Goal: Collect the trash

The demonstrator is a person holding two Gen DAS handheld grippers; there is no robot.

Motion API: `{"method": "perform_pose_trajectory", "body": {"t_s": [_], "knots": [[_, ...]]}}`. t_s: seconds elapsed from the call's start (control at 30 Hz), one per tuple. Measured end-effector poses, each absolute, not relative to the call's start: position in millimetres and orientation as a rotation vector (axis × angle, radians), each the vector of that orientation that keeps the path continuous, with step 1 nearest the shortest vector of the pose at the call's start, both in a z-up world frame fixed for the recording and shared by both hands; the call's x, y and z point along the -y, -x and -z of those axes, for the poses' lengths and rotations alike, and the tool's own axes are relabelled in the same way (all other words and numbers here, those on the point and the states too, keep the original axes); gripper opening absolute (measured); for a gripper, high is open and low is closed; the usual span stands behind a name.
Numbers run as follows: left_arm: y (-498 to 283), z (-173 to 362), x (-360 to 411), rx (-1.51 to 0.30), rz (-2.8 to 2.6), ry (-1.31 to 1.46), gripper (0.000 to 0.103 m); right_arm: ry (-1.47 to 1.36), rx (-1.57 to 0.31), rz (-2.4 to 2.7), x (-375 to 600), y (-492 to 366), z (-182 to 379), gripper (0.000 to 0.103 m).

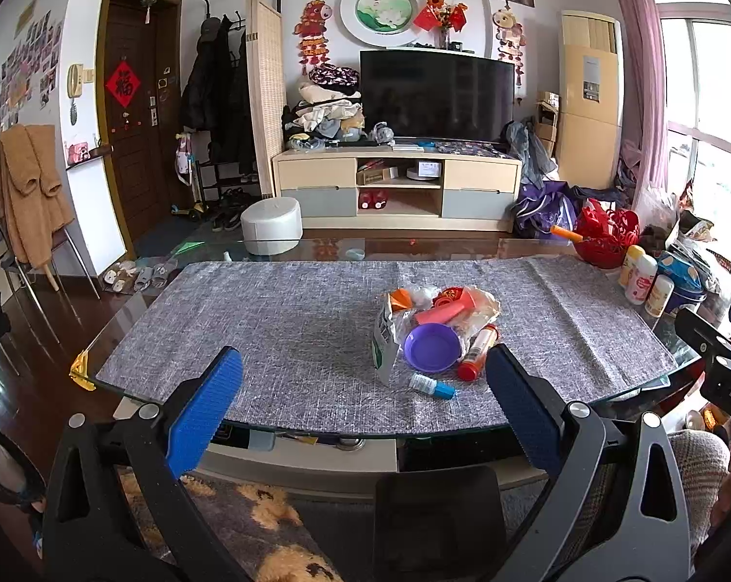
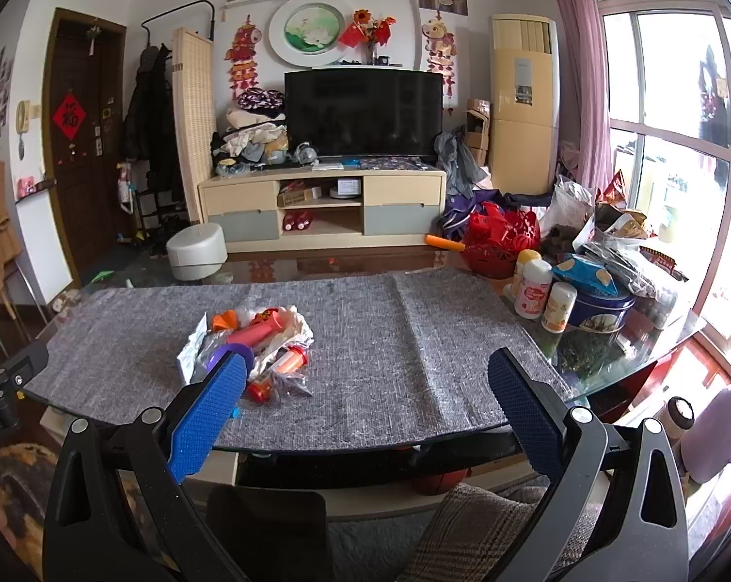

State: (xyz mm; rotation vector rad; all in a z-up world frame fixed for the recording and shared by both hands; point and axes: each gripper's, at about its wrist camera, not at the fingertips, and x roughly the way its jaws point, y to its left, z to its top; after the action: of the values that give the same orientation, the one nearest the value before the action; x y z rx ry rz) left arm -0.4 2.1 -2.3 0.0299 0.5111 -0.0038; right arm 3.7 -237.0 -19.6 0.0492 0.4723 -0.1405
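Note:
A heap of trash (image 1: 436, 334) lies on the grey table mat (image 1: 278, 320): a crumpled plastic bag, a purple bowl (image 1: 431, 347), an orange-and-red tube (image 1: 477, 351), a pink tube (image 1: 438, 313) and a small blue-capped bottle (image 1: 431, 384). My left gripper (image 1: 363, 373) is open and empty, held before the table's near edge, just short of the heap. In the right wrist view the heap (image 2: 254, 339) sits left of centre. My right gripper (image 2: 368, 378) is open and empty, with its left finger (image 2: 210, 412) in front of the heap's near side.
White bottles (image 2: 535, 291), a blue tin (image 2: 600, 308), a red basket (image 2: 503, 242) and bags crowd the table's right end. The glass table edge (image 1: 317, 429) curves close to both grippers. A chair with a brown coat (image 1: 28, 194) stands at left.

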Motion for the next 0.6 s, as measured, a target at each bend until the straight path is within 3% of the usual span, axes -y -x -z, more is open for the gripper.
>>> {"method": "perform_pose_trajectory", "body": {"t_s": [0.6], "knots": [[0.6,2.4,-1.2,-0.512,0.005,-0.031,0.095,-0.046,-0.472,0.138,233.9,-4.5,17.3,0.1]]}}
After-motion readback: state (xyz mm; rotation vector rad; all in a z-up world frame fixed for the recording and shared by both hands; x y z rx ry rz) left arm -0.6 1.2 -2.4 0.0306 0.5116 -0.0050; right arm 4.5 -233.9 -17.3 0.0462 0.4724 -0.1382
